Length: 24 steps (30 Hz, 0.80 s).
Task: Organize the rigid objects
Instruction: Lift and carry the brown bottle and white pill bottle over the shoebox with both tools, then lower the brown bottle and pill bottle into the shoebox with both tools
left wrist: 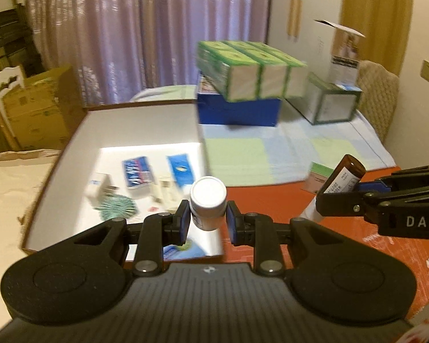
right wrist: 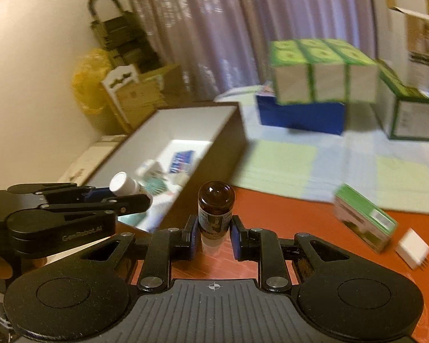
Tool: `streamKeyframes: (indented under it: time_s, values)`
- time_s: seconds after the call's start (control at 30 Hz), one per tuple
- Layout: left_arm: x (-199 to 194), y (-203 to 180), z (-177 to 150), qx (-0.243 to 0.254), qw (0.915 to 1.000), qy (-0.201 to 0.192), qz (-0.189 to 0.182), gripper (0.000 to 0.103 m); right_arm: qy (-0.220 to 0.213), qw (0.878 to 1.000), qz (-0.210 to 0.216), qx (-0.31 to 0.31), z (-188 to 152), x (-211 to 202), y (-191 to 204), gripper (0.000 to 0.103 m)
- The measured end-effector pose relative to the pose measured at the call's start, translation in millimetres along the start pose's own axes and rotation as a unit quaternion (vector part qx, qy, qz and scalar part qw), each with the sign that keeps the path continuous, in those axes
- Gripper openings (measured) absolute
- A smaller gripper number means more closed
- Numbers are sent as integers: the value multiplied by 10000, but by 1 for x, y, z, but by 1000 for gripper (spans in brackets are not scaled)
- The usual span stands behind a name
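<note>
Two bottles: I'm clamping left jaws on the white one point(left wrist: 208, 205), right jaws on the brown one point(right wrist: 215, 208), carrying both toward the box point(left wrist: 146, 125).

My right gripper point(right wrist: 213, 235) clamps a brown vial point(right wrist: 216, 210) upright over the red mat point(right wrist: 286, 223). At ten o'clock, my left gripper point(right wrist: 123, 197) holds a white bottle point(right wrist: 127, 185) above the open box point(right wrist: 214, 143).

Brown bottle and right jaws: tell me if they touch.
Touching. The right wrist view shows the right gripper with both jaws pressed against the brown bottle, no gap on either side, holding it above the red surface.
</note>
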<state>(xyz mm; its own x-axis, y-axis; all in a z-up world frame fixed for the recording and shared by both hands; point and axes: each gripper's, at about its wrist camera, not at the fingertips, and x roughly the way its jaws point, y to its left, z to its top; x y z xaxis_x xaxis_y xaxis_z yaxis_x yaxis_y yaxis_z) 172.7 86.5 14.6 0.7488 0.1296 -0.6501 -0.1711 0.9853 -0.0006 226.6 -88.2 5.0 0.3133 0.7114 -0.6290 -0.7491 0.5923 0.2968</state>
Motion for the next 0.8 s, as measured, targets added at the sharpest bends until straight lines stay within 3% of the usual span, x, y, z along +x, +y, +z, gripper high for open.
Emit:
streamKeyframes:
  time_s: [0.4, 0.8]
  values:
    - [2, 76, 0, -196, 9987, 39, 471, 22, 118, 9984, 413, -369, 23, 56, 60, 20]
    - [29, 126, -11, -180, 9979, 508, 360, 22, 660, 9967, 224, -418, 15, 120, 87, 20]
